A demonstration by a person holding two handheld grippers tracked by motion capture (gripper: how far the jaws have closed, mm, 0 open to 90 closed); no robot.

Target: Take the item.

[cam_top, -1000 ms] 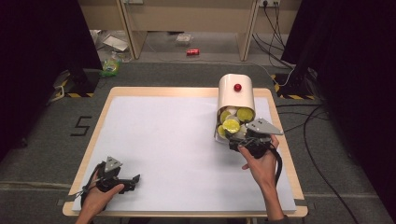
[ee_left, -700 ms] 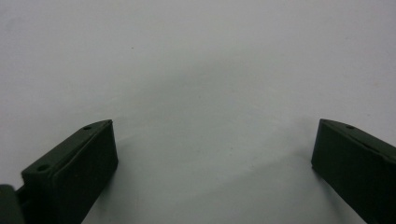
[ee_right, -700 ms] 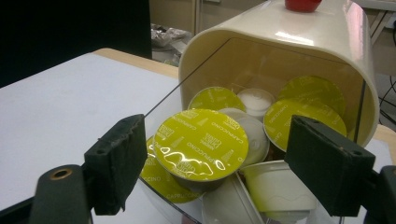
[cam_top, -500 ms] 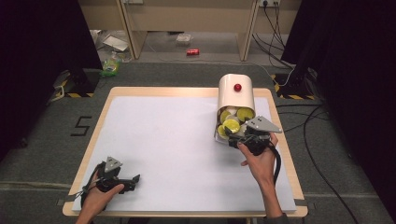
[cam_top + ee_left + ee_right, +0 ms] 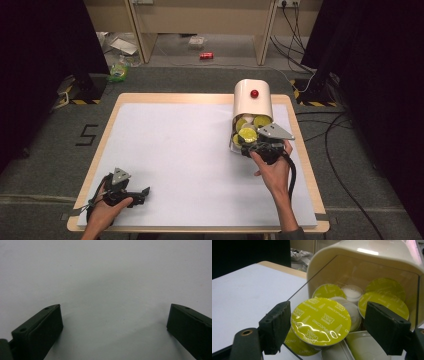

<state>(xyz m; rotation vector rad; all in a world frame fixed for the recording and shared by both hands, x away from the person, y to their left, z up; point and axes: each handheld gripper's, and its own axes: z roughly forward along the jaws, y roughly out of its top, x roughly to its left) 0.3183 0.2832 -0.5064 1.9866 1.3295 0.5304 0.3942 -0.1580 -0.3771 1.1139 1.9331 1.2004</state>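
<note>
On the far right of the tabletop [image 5: 165, 150] a cream container [image 5: 252, 97] with a red knob lies tipped on its side, its open mouth facing the person, so the coffee capsules inside have slid forward into a loose heap at the opening. That seems to be the point of laying it down: the capsules can be reached from the front instead of from above.

The right gripper [image 5: 248, 148] is held level at that mouth, the person's right hand [image 5: 272, 170] wrapped round its handle with the forearm running straight in from the near edge. From the right gripper view its jaws stand wide apart on either side of the foremost capsule [image 5: 320, 321], a yellow-green foil lid printed "cappuccino" that faces the camera. The left jaw looks very close to the lid's edge, the right one well clear, and nothing is gripped yet. My guess is that this capsule is the one being lined up for picking.

Down at the near left corner the left gripper [image 5: 142, 192] rests low on the white surface in the left hand [image 5: 102, 212], jaws spread wide and empty.
</note>
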